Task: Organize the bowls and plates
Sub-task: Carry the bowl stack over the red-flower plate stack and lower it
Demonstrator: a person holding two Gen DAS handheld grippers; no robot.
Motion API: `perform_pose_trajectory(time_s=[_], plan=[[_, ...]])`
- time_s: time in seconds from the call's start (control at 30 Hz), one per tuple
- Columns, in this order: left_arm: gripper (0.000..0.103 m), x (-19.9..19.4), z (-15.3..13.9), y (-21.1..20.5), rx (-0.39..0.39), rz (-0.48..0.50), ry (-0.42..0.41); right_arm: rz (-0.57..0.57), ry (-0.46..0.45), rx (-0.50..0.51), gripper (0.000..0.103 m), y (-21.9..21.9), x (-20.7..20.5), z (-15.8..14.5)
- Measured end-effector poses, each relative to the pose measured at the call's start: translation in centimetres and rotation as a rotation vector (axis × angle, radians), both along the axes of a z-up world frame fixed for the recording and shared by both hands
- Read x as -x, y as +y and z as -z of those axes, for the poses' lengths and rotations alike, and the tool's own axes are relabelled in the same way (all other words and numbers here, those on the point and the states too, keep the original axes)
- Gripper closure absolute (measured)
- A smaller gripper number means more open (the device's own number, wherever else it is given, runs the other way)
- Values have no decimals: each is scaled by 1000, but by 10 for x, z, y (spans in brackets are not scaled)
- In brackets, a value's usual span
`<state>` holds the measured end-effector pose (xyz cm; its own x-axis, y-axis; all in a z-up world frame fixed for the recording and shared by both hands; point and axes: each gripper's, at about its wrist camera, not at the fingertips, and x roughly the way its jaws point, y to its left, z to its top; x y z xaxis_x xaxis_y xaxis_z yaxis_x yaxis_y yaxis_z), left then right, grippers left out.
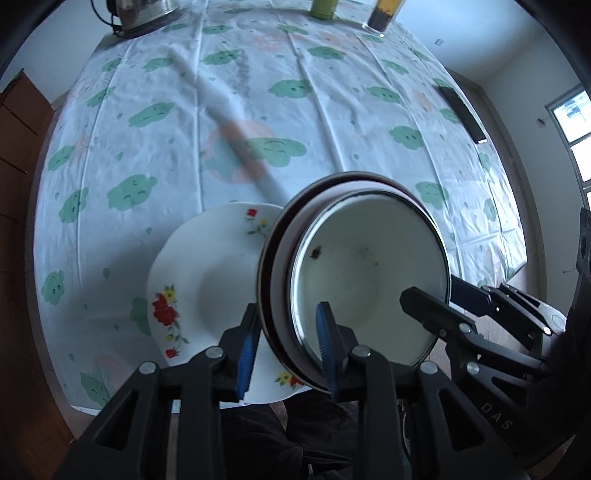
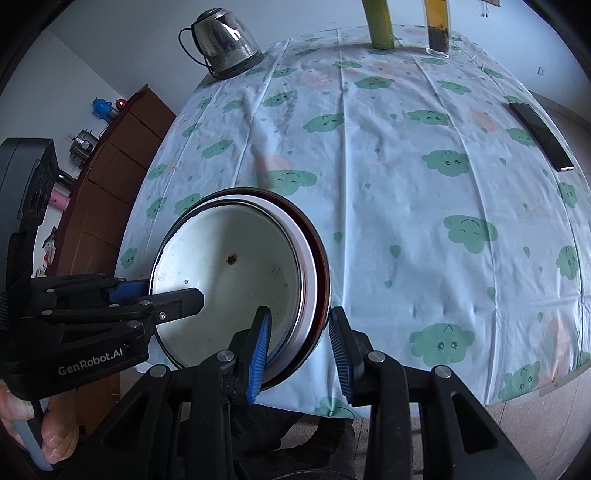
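Note:
A stack of nested bowls [image 1: 369,266], a white enamel bowl inside a white and dark red one, hangs tilted above the table's near edge. My left gripper [image 1: 288,349] straddles the stack's left rim, one blue pad inside, one outside. My right gripper [image 2: 301,345] straddles the right rim the same way; it also shows at the right in the left wrist view [image 1: 439,299]. The bowls fill the right wrist view [image 2: 236,277]. A white floral plate [image 1: 207,280] lies on the table under the stack's left side.
The table carries a cloud-print cloth [image 2: 406,166]. At its far edge stand a kettle [image 2: 225,40], a green cup [image 2: 380,26] and a glass jar [image 2: 437,29]. A phone [image 2: 541,136] lies at the right. A brown cabinet [image 2: 110,166] stands left.

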<state>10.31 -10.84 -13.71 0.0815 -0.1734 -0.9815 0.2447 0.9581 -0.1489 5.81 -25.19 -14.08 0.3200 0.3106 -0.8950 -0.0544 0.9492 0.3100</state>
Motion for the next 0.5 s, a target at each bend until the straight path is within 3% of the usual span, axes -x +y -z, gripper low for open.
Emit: perform_pose_trajectory(time_s=[0.5], plan=[[75,-1,5,34,-4,-57,14,-58,5,-3,68,32,-10,2]])
